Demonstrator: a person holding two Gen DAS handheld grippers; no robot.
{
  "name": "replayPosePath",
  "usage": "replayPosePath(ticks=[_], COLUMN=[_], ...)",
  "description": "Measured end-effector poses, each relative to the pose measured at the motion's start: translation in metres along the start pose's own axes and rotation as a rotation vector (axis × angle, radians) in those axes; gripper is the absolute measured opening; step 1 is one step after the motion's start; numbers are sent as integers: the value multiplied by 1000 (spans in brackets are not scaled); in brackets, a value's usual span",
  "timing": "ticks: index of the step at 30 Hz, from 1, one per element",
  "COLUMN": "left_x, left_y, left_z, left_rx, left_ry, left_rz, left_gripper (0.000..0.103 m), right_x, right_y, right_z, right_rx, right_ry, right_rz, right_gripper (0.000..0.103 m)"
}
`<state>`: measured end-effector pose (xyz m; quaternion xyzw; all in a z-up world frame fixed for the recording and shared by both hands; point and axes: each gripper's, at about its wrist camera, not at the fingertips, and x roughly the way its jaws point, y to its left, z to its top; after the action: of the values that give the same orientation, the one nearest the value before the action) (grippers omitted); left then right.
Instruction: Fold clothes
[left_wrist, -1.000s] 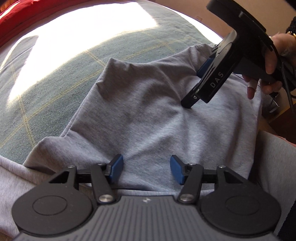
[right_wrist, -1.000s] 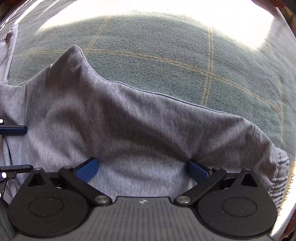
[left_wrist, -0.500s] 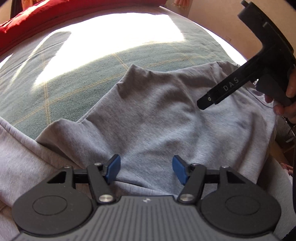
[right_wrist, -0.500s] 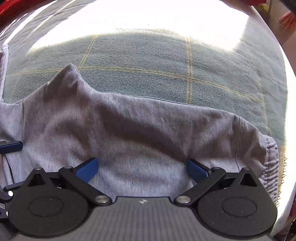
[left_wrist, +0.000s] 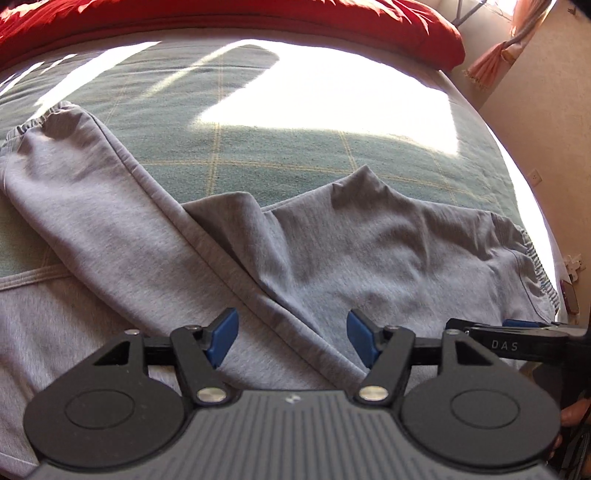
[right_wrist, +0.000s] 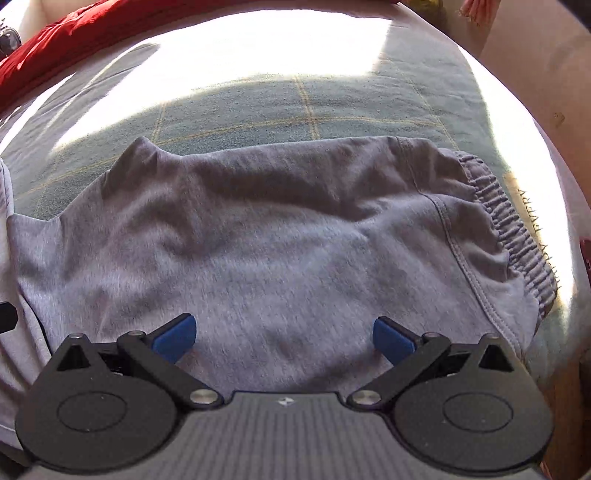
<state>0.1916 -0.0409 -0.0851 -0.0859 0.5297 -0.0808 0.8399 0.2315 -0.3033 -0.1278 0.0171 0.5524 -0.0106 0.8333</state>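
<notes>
On bed: grey sweatpants (left_wrist: 369, 251) lying folded across green checked blanket (left_wrist: 258, 140).
Left gripper (left_wrist: 291, 338): jaws opening, nothing pinched.
Right gripper (right_wrist: 282, 338): fingers spread wide, possibly brushing cloth.

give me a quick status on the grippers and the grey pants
Left gripper opening, nothing pinched; right gripper open, empty. Grey sweatpants lie rumpled on the green blanket, one leg crossed over. Nothing in the way.

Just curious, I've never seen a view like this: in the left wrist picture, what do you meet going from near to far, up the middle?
Left hand-held gripper, jaws opening, nothing between them → grey sweatpants → green checked bedcover → red pillow.
</notes>
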Motion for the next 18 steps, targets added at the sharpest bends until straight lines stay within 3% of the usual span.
replayPosePath(ticks=[5,7,8,9,18], left_x=[-2,-6,-8,-10,9], left_y=[19,28,32,37,75], left_z=[-2,4,8,12,69], left_rx=[-103,-148,-170,-191,-384], left_ry=[5,-3,-7,-9,57], left_rz=[14,4,-1,-4,33], left_gripper=[61,49,37,34,31], right_x=[1,1,1,2,3], right_y=[-1,-3,-5,-6,-6], right_z=[-15,-16,-16,-16,-18], right_rx=[21,35,46,52,64], right_ry=[-34,-31,-28,-28,-42], right_rz=[3,13,23,29,31], right_gripper=[103,103,103,103,103])
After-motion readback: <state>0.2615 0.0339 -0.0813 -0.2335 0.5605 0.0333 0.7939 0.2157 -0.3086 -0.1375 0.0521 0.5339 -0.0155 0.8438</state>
